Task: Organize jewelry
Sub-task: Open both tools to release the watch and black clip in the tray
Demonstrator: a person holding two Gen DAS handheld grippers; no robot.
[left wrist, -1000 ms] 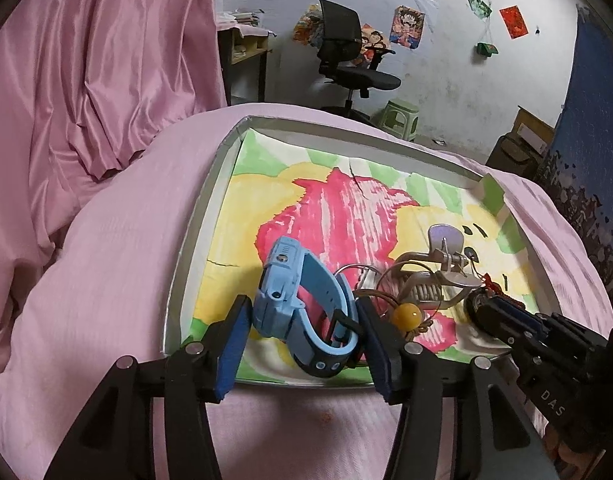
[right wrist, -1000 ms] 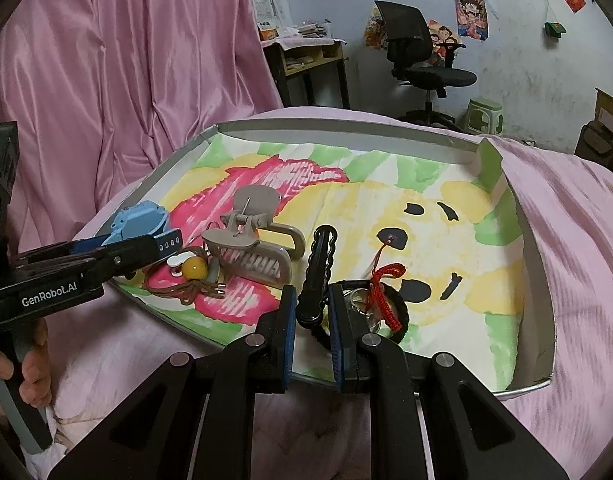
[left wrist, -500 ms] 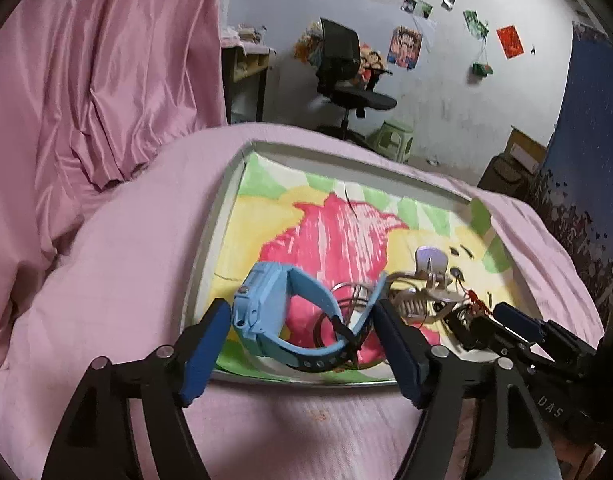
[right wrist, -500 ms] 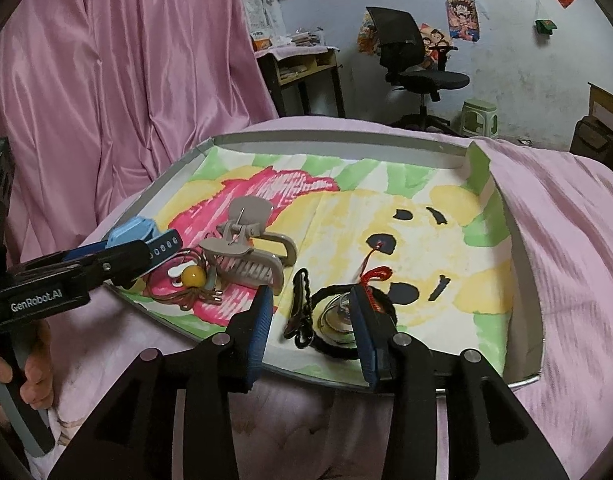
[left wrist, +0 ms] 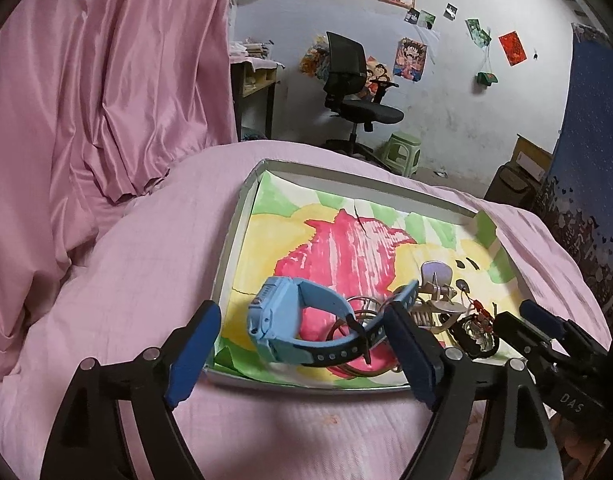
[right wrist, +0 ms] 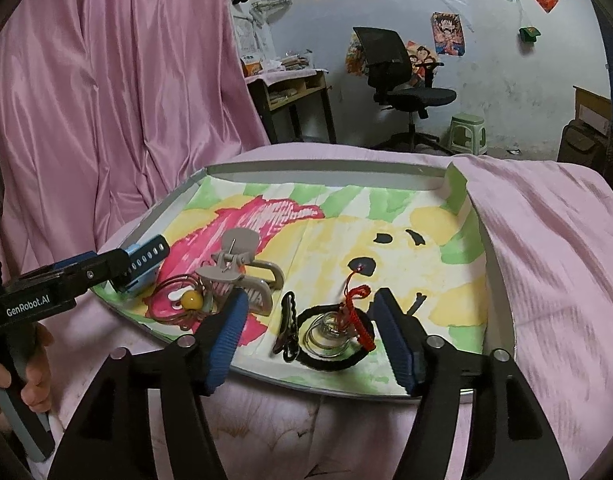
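Release step: my left gripper [left wrist: 302,350] was opening around the blue watch [left wrist: 302,326], my right gripper [right wrist: 310,332] opening over the black hair clip [right wrist: 287,326]; both lay in the tray [right wrist: 326,168]. Next, I judged, withdrawal without snagging.

The left gripper [left wrist: 302,356] points down at a slant toward the near edge of the tray [left wrist: 230,264], and its jaws are opening. A blue watch [left wrist: 302,328] lies between them; the left blue pad stands clear of it, and whether the right pad touches the strap I cannot tell. A hand [right wrist: 30,376] holds its grey handle, left of the tray. The right gripper [right wrist: 310,340] also points down at the near edge of the tray, jaws opening, and its pads [right wrist: 226,340] touch nothing.
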